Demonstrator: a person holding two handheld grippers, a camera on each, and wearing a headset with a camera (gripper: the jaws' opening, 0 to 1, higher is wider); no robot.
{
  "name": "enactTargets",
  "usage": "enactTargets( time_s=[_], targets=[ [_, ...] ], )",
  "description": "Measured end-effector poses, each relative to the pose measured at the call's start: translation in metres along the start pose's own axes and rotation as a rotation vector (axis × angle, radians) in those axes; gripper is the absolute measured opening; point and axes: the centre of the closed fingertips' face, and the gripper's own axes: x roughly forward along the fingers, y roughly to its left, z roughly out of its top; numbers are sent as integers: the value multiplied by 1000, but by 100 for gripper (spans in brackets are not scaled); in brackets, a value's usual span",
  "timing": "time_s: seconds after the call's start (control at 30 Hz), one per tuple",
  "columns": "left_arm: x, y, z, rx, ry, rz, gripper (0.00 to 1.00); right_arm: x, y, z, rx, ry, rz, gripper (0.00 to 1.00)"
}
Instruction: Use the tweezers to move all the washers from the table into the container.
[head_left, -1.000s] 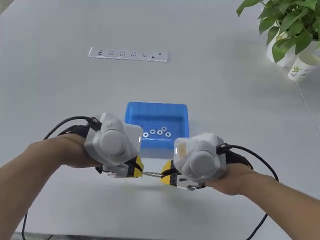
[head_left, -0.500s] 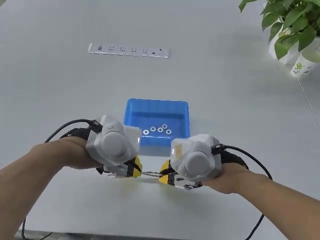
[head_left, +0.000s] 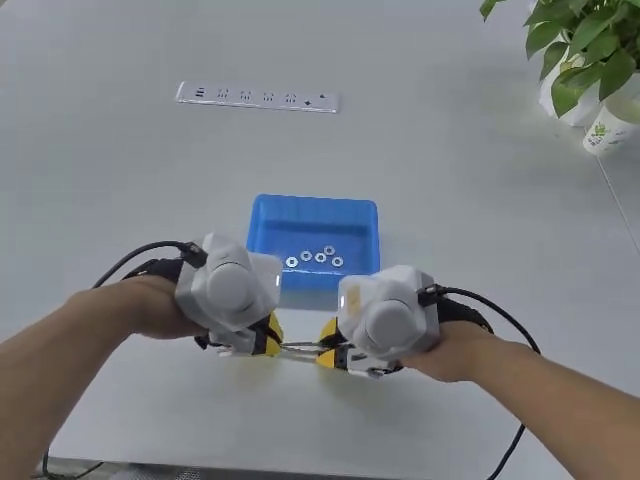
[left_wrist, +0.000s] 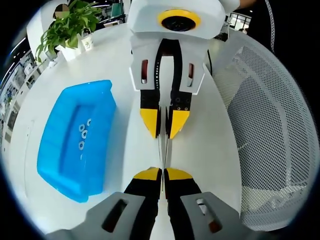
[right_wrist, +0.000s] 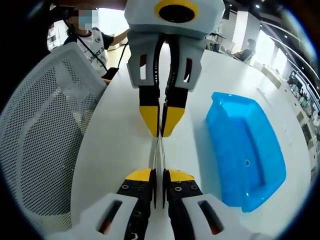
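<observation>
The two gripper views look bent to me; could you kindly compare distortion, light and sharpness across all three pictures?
Head view: soft even light, sharp, only faint shadows on the table. Left gripper view: fisheye bows the blue container; the tweezers are crisp. Right gripper view: same bowing, and the windows at upper right are blown out.

Top-right potted plant (head_left: 583, 52) cut off by frame edge, tweezers (head_left: 299, 348) mostly hidden, a sliver showing

Plain white counter (head_left: 450, 180) under the left tongs (head_left: 268, 340) and right tongs (head_left: 330, 356). Far beyond them, a white power strip (head_left: 257, 98); well off past the right tongs, a potted plant (head_left: 580, 50). On their near side, a white mesh chair (left_wrist: 270, 130). Bright, even office light.
</observation>
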Motion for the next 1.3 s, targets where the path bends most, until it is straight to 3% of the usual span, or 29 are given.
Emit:
enactTargets(
  time_s=[0.53,0.8,0.9,1.07,1.3],
  targets=[
    [5,0,-4,-3,8,-12,7,-1,0,0,42,-7,16,16],
    [-7,2,-12,-28,14,17,15,-14,-6,4,53,-25,-13,25],
    [-18,4,-14,-67,-9,47,21,-28,-13,6,77,-53,-52,28],
    [-35,7,-11,-158,-87,101,30,-51,-23,2,132,-81,-104,37],
    [-62,14,3,-246,-220,185,42,-83,-37,-4,219,-150,-190,53]
  ],
)
